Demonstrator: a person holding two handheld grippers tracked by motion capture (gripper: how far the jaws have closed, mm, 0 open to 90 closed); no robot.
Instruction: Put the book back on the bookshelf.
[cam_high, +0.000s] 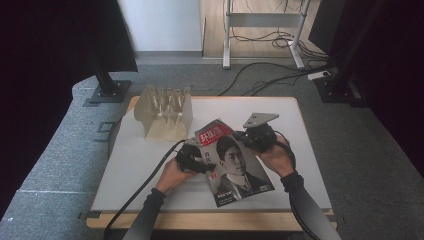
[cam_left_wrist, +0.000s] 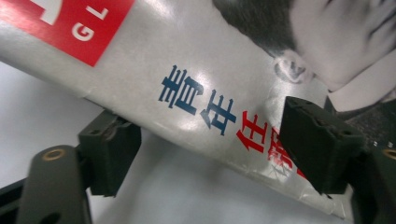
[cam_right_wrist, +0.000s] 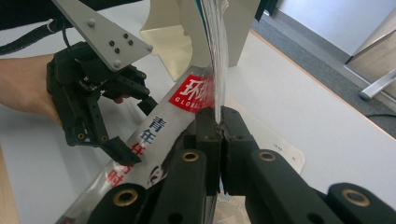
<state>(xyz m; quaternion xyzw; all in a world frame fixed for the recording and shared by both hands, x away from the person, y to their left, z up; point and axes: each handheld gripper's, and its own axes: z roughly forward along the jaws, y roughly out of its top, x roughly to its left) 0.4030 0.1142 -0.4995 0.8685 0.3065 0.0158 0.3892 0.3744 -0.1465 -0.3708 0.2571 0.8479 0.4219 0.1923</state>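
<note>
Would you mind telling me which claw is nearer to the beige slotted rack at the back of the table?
Left. The left claw sits just below the rack; the right claw is farther right, across the magazine.

My high view looks forward and down from above the near edge of the table (cam_high: 150, 150), taking in the whole top and the floor beyond. My left gripper view sits very close, looking along its jaws at the magazine (cam_left_wrist: 201, 93) cover. My right gripper view faces across the table, near the same magazine's page edges. All three share that magazine; the right one also catches the left gripper (cam_right_wrist: 133, 130).
</note>
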